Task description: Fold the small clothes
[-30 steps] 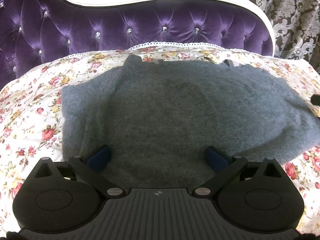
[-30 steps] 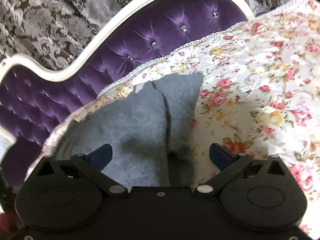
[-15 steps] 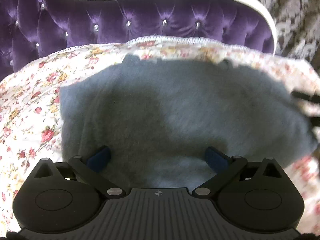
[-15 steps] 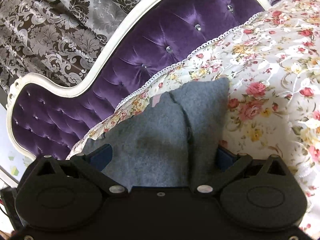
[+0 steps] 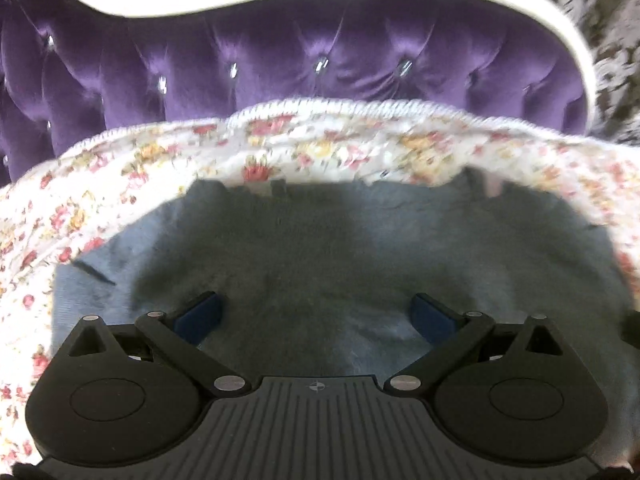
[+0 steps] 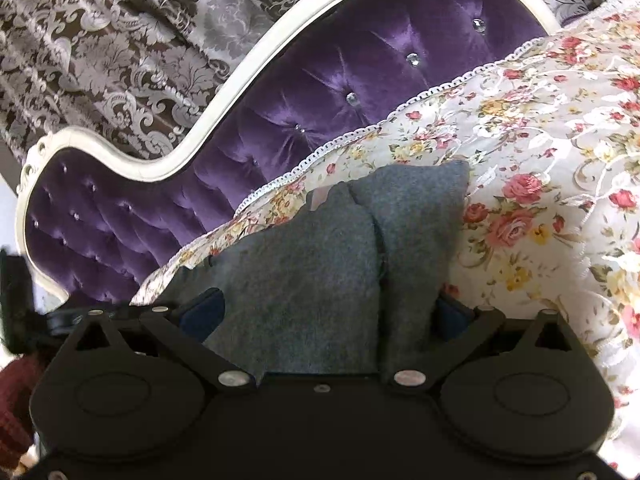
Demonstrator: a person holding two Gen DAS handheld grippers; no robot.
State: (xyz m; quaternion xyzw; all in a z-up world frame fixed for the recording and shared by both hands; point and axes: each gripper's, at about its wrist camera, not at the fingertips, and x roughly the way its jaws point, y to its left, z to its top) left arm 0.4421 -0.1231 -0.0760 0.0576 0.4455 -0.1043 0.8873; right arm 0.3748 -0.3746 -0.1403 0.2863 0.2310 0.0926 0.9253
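Observation:
A grey knitted garment (image 5: 320, 240) lies spread on a floral bedspread (image 5: 120, 168). My left gripper (image 5: 316, 316) hovers low over its near part, open, both blue pads wide apart with grey knit showing between them. In the right wrist view the garment's (image 6: 320, 248) right side shows a seam and a pointed corner toward the headboard. My right gripper (image 6: 328, 314) is open at that near edge. The fabric fills the gap between its fingers and drapes over the right pad. Neither gripper has closed on the cloth. The left wrist view is motion-blurred.
A purple tufted headboard (image 5: 280, 60) with a white frame rises just behind the bedspread's lace edge. Patterned curtains (image 6: 120, 40) hang beyond it. Bare floral bedspread (image 6: 540, 160) stretches to the garment's right. A dark red knit (image 6: 16, 400) sits at the far left.
Both grippers have pushed forward toward the headboard. The garment's edge now lies between the right gripper's fingers, where bedspread showed a second ago. Both stayed open.

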